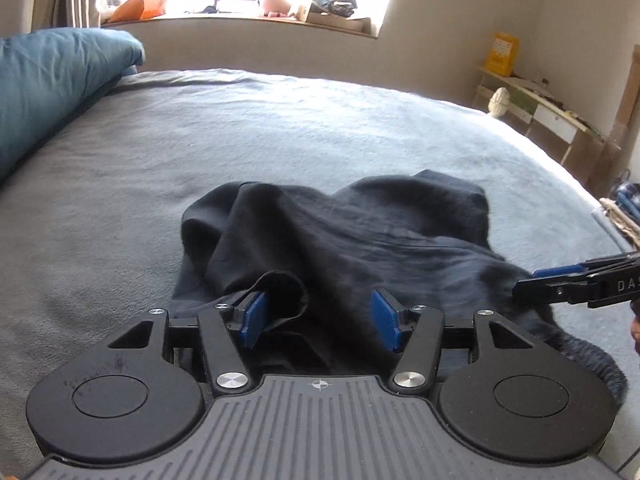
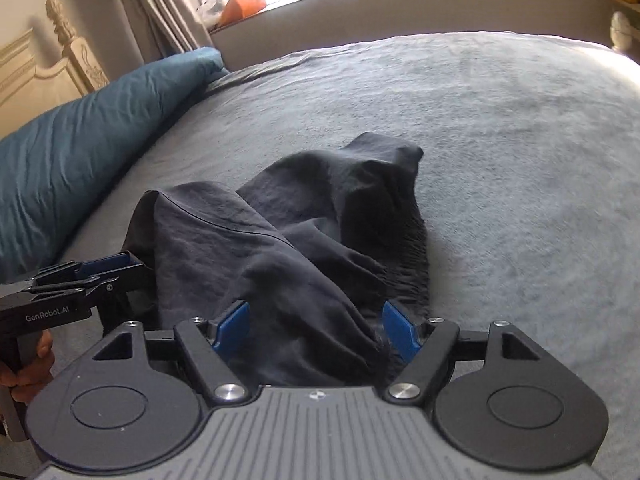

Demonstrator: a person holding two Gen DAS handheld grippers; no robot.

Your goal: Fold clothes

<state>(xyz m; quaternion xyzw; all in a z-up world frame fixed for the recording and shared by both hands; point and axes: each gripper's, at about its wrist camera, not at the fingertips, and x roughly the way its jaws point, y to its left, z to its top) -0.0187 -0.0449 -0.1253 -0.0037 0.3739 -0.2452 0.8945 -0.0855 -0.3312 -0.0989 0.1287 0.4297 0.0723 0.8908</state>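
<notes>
Garment (image 1: 340, 240): dark, rumpled heap at lower centre of frame, on the grey bed (image 1: 280, 132), not flat or squared. Left tongs (image 1: 320, 320) gaping over its near edge, a hem loop by one pad, nothing clamped. Right tongs (image 2: 316, 330) also spread wide above the cloth. Risk: pinching several bunched layers at once, so folds drag crooked. Teal pillow (image 1: 52, 92) upper left, well apart.
</notes>
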